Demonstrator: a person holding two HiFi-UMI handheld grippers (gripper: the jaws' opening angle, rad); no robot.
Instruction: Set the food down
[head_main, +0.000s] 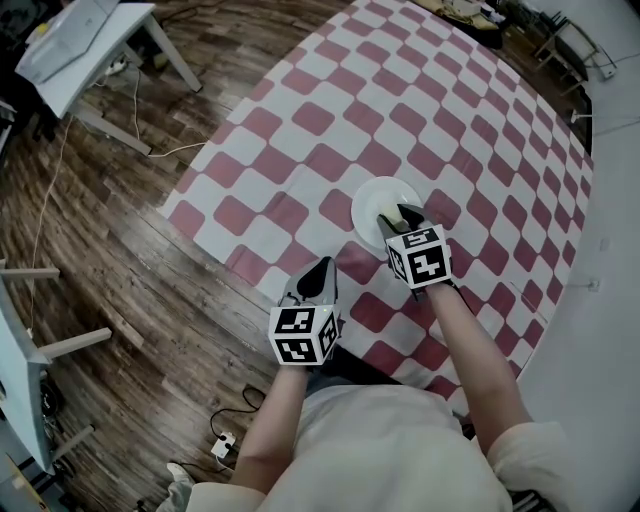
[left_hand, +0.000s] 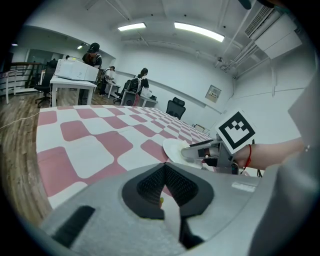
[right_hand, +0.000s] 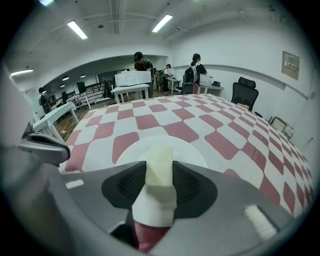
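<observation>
A pale cream block of food (right_hand: 159, 167) is clamped between the jaws of my right gripper (right_hand: 159, 172), which is shut on it. It hangs just over the near part of a round white plate (right_hand: 192, 151) on the red and white checked cloth. In the head view the right gripper (head_main: 398, 219) reaches over the plate (head_main: 375, 198). My left gripper (head_main: 321, 272) rests low at the cloth's near edge, jaws together and empty; its own view shows the closed gripper (left_hand: 165, 187) with the plate (left_hand: 172, 148) and the right gripper (left_hand: 200, 151) beyond.
The checked cloth (head_main: 300, 140) covers a wide area of wooden floor (head_main: 120, 240). White desks (head_main: 90, 40) stand at the far left, cables run across the boards, and people stand at desks (right_hand: 132, 80) in the background.
</observation>
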